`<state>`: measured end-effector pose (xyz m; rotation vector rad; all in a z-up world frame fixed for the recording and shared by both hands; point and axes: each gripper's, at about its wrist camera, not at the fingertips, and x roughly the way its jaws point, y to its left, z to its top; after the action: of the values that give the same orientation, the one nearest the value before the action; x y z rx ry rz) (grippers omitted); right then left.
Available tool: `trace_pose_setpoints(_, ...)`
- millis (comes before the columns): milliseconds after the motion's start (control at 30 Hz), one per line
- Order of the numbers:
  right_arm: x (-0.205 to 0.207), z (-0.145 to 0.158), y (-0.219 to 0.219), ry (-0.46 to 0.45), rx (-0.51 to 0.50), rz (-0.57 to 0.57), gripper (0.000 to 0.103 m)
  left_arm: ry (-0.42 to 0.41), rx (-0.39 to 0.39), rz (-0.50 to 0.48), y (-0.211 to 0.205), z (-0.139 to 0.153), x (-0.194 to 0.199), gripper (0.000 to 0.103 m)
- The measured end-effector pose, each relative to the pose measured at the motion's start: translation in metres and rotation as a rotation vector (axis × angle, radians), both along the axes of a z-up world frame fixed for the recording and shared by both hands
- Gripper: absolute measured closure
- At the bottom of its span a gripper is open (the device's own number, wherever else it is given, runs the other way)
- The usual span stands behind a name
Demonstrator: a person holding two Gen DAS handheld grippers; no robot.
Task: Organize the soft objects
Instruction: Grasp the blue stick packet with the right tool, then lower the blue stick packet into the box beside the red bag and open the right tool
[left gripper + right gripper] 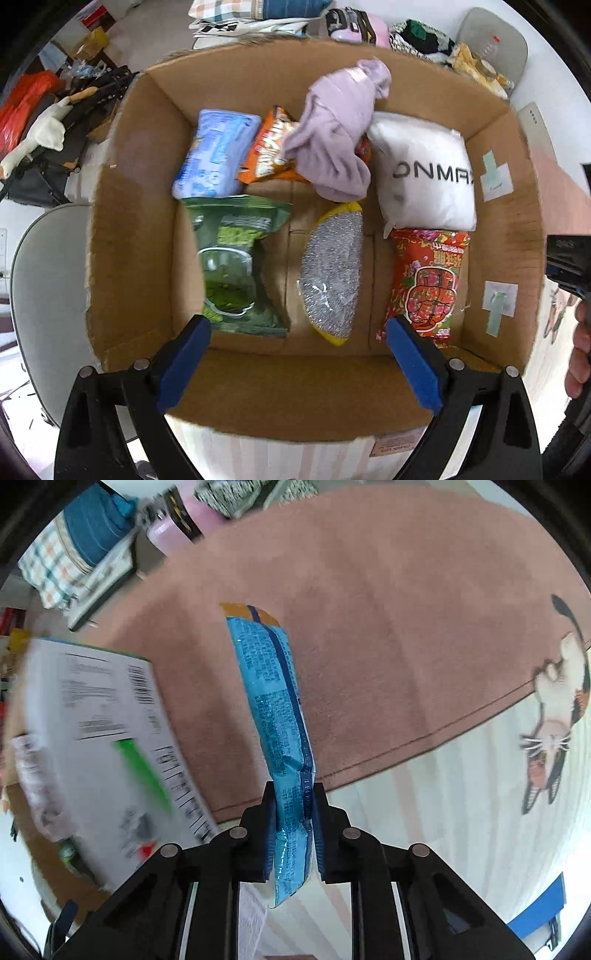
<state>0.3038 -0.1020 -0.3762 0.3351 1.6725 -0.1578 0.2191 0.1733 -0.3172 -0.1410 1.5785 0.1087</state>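
In the left wrist view my left gripper (299,325) is open and empty, held above an open cardboard box (129,221). The box holds a lilac cloth (332,147), a white pillow pack (428,173), a light blue pack (218,155), an orange snack bag (269,147), a green bag (236,266), a silver scouring pad (332,273) and a red flowered bag (428,280). In the right wrist view my right gripper (293,805) is shut on a blue snack packet (273,701), held edge-on above a pink rug (369,627).
The box's outer wall with a white label (103,720) is at the left of the right wrist view. Folded cloths (81,542) and a pink bag (173,528) lie beyond the rug. A cat picture (554,716) is at right. A grey chair (48,295) stands left of the box.
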Motion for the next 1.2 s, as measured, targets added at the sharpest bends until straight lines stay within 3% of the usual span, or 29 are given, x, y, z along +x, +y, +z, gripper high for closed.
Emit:
trace_pose_setpoints(133,-0.008,0.071,0.008,-0.138,0.033,0.046,0.085,-0.058,0.000,0.016,0.013,0.030,-0.006,0.006)
trace_pose_setpoints(267,-0.020,0.138,0.031,-0.238,0.061,0.160,0.085,-0.110,-0.005,0.021,0.022,0.061,-0.011,0.006)
trace_pose_setpoints(367,-0.028,0.158,0.056,-0.239,0.066,0.258,0.085,-0.139,-0.006,0.014,0.019,0.074,-0.011,0.006)
trace_pose_setpoints(500,-0.037,0.143,0.095,-0.181,0.024,0.340,0.085,-0.141,-0.015,-0.026,0.007,0.064,0.005,0.006)
trace_pose_setpoints(800,-0.052,0.059,0.129,-0.012,-0.071,0.336,0.082,-0.068,-0.058,-0.055,-0.008,0.009,0.032,0.002)
trace_pose_setpoints(867,-0.052,0.051,0.132,0.004,-0.123,0.346,0.068,-0.059,-0.054,-0.049,-0.006,0.003,0.034,0.002)
trace_pose_setpoints(933,-0.054,0.048,0.134,-0.001,-0.091,0.336,0.046,-0.054,-0.047,-0.049,-0.005,0.000,0.034,0.002)
trace_pose_setpoints(1200,-0.060,0.058,0.149,-0.028,-0.110,0.362,0.029,-0.064,-0.026,-0.034,0.012,0.006,0.024,0.002)
